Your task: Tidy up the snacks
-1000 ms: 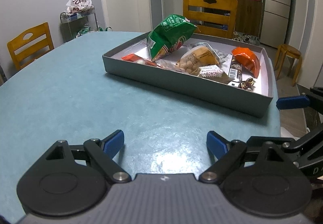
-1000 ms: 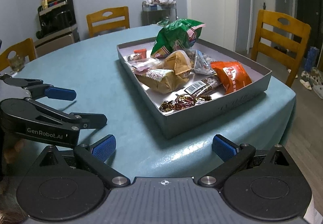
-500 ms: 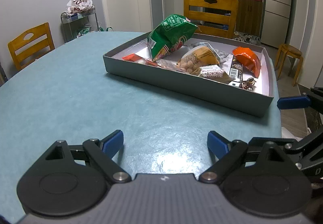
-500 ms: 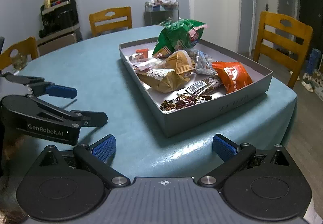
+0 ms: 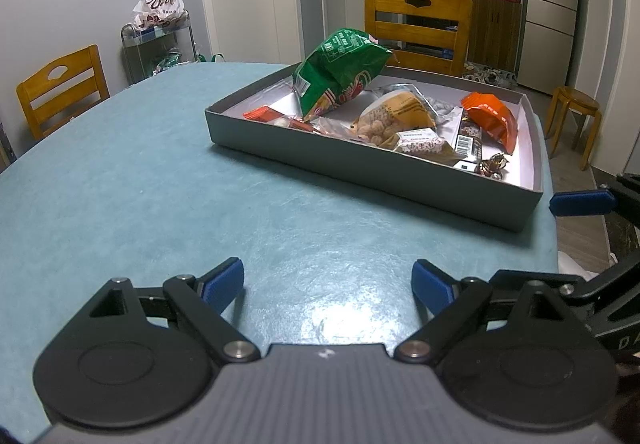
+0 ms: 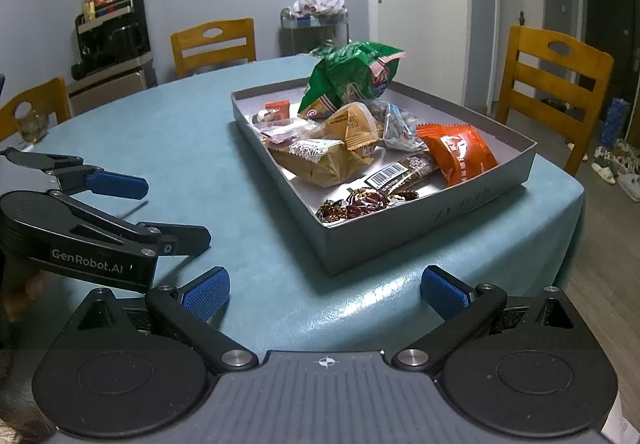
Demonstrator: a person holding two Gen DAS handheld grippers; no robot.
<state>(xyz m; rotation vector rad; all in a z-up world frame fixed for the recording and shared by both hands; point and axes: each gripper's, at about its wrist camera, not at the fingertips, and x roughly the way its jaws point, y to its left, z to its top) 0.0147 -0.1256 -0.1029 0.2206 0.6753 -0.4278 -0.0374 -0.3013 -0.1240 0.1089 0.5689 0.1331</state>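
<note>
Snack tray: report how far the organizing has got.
Looks done: the snacks all lie in the grey tray, with the green bag propped over the pile and none loose on the table. In hand: nothing; the left tongs and the right tongs are open and short of the tray. Left: any tidying of the heap, which lies jumbled.
</note>
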